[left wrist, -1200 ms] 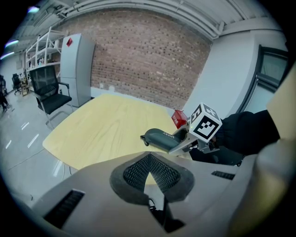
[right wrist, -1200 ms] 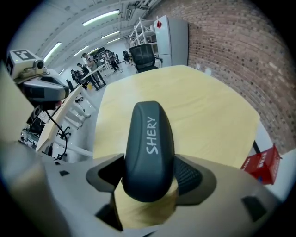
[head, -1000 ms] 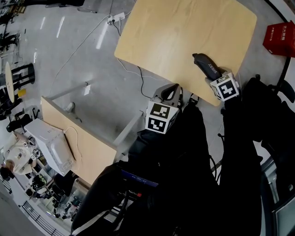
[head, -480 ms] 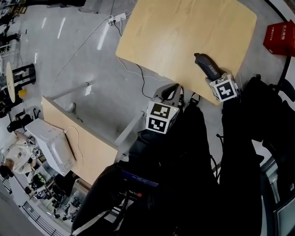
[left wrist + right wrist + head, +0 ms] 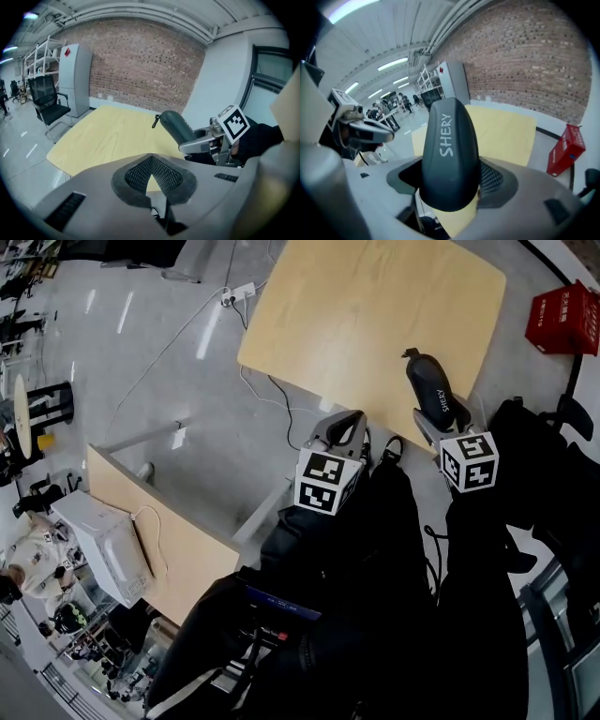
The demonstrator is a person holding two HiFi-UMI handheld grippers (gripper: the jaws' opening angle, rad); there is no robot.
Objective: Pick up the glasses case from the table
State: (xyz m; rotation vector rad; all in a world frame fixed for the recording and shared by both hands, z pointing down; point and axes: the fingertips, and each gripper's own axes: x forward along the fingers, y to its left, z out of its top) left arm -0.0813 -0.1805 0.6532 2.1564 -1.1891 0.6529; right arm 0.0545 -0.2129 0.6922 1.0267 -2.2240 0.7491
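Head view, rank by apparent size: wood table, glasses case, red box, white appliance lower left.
1. wood table, by far.
2. white appliance.
3-4. red box and glasses case look about alike; the box is cut by the frame edge and sits farther off on the floor, so I won't rank them.

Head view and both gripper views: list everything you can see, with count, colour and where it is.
glasses case: one, dark grey with white lettering, clamped in the right gripper over the table's near edge
table: one, light wood, ahead of the person
red box: one, red, on the floor right of the table
power strip: one, white, on the floor by the table's corner
office chair: one, black, on the floor beside the table
left gripper: one, grey, shut on nothing, off the table's near edge
right gripper: one, grey, holding the case
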